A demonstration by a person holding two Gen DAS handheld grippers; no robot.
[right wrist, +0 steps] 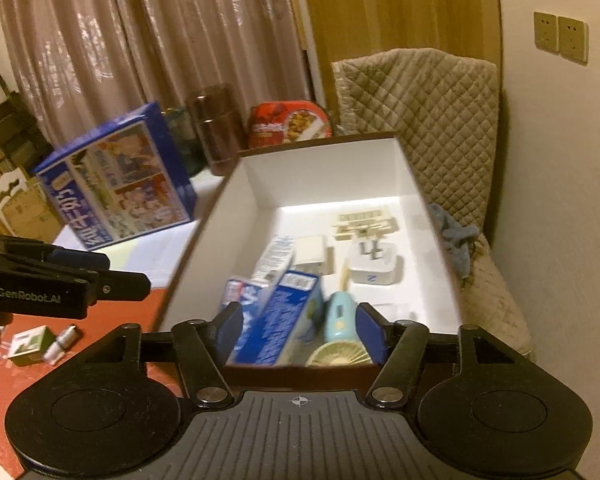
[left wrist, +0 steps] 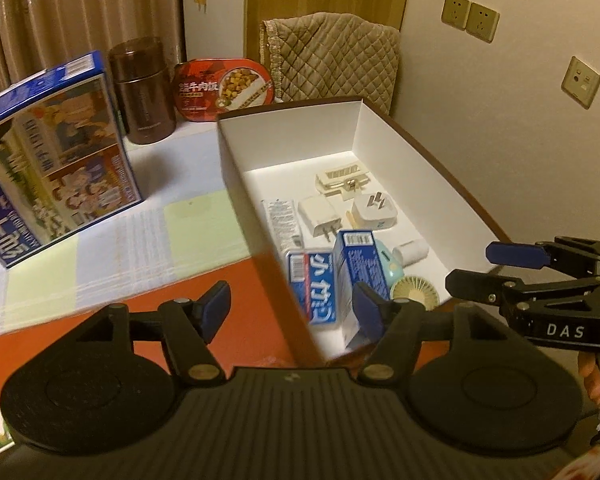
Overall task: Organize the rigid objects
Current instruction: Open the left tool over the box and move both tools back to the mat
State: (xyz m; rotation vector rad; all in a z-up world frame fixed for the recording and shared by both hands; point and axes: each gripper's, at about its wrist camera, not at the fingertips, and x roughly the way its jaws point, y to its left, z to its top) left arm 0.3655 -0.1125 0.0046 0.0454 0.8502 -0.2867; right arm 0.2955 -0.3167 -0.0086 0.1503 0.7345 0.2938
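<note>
A white box with a brown outside (left wrist: 288, 144) (right wrist: 320, 168) stands on the table. In it lie a blue toothpaste carton (left wrist: 314, 284) (right wrist: 280, 320), a second blue carton (left wrist: 354, 276), white plug chargers (left wrist: 320, 216) (right wrist: 374, 268), a pale blue mini fan (left wrist: 410, 288) (right wrist: 338, 316) and a white roll (left wrist: 412, 252). My left gripper (left wrist: 291, 308) (right wrist: 116, 270) hovers open over the box's near left wall. My right gripper (right wrist: 300, 330) (left wrist: 488, 268) hangs open over the near end of the box, above the carton and fan, pads touching nothing.
A large blue picture carton (left wrist: 60, 152) stands left of the box, with a brown flask (left wrist: 144, 92) and a red meal tray (left wrist: 224, 90) behind. A quilted chair (right wrist: 420, 120) sits beyond. A small green-white box (right wrist: 30, 344) and a white tube (right wrist: 62, 342) lie on the red tabletop.
</note>
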